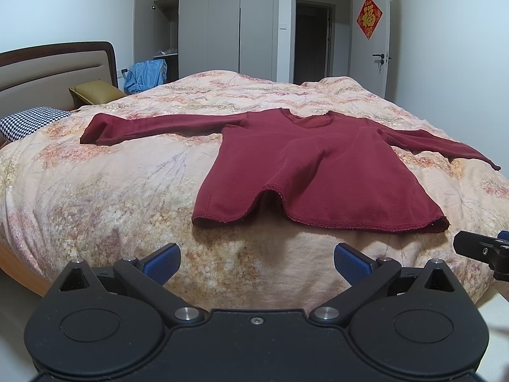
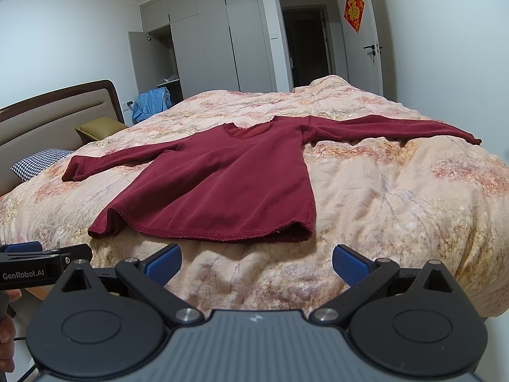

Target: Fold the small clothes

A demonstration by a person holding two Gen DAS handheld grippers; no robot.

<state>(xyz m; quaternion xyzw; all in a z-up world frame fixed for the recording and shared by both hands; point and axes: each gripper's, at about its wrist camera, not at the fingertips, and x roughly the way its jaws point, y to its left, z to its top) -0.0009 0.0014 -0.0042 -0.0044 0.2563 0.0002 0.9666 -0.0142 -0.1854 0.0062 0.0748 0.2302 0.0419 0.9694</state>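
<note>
- Bedroom setting: a wide bed (image 1: 95, 191) under a peach floral quilt (image 2: 397, 207) fills both wrist views and serves as the work surface.
- On the quilt lies a dark red long-sleeved top (image 1: 305, 165), front up, spread flat near the bed's near edge, neckline away from the cameras and hem nearest them.
- Both sleeves stretch out sideways; the left sleeve (image 1: 152, 125) points toward the headboard side, the right sleeve (image 2: 397, 127) toward the door side.
- The hem (image 1: 318, 219) is not flat: a small tunnel-like bump rises in it left of centre.
- The left gripper (image 1: 256, 259) hangs just short of the hem, blue pads spread wide, holding nothing and apart from the cloth.
- The right gripper (image 2: 256, 259) is likewise spread wide and empty, near the hem's right corner but not touching it.
- Each gripper shows at the edge of the other's view; part of a hand (image 2: 6, 328) appears at the left margin of the right wrist view.
- Beyond the top: a houndstooth pillow (image 1: 28, 122), an olive-gold cushion (image 1: 95, 90) and a padded headboard (image 1: 47, 67).
- Farther back: blue cloth (image 1: 146, 74) by grey wardrobes (image 1: 222, 22), one wardrobe door ajar, a dark open doorway (image 1: 313, 38), and a red paper ornament (image 1: 369, 17) on the room door.
</note>
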